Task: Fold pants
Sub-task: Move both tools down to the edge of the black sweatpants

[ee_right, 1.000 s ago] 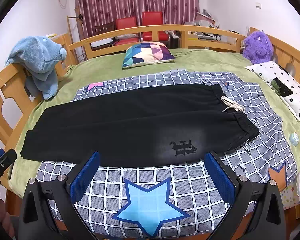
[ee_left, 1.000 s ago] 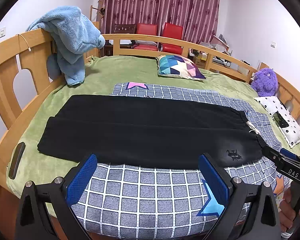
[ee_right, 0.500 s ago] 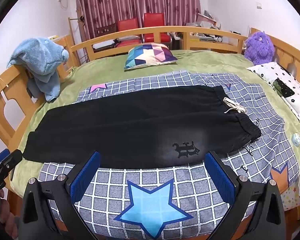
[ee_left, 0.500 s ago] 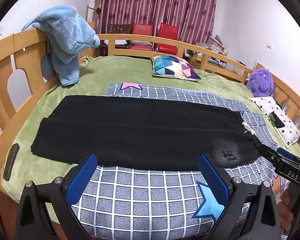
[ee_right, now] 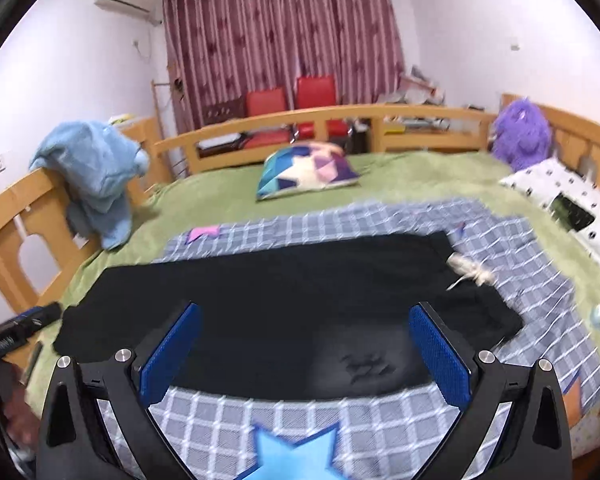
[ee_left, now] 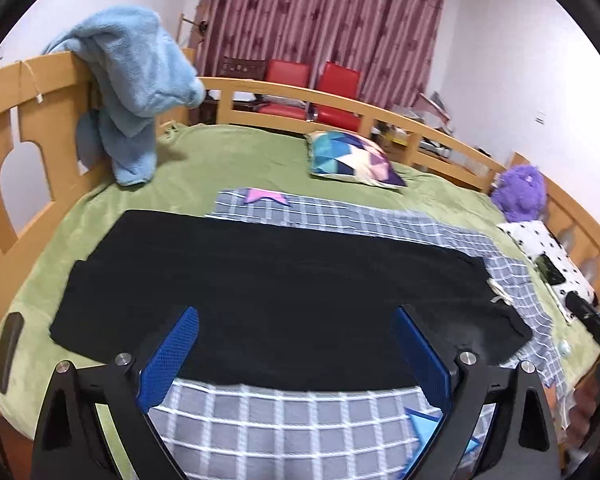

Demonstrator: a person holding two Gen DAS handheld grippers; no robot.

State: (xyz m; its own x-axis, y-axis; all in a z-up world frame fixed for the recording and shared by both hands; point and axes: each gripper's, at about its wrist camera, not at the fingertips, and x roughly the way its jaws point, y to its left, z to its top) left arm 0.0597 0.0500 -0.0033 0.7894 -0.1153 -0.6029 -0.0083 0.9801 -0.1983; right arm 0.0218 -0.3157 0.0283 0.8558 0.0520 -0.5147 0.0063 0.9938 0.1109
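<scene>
Left gripper (ee_left: 296, 356) and right gripper (ee_right: 304, 354) hover with jaws apart over black pants (ee_left: 280, 300) lying flat across the bed's checked blanket (ee_left: 300, 420), waistband at frame right.

Bed rails (ee_left: 40, 92) hem in the pants (ee_left: 284, 292).

**Support Surface: Bed and Contents**

The bed (ee_left: 236, 96) has a curved wooden rail and a green sheet (ee_right: 412, 172). A grey checked blanket (ee_left: 284, 416) lies on the sheet. Black pants (ee_left: 284, 292) lie flat across the blanket, leg ends extending onto the sheet. A patterned cushion (ee_right: 306, 170), a spotted pillow (ee_right: 568, 200) and a purple plush toy (ee_right: 522, 134) rest on the sheet. A blue towel (ee_left: 136, 76) hangs over the rail.
</scene>
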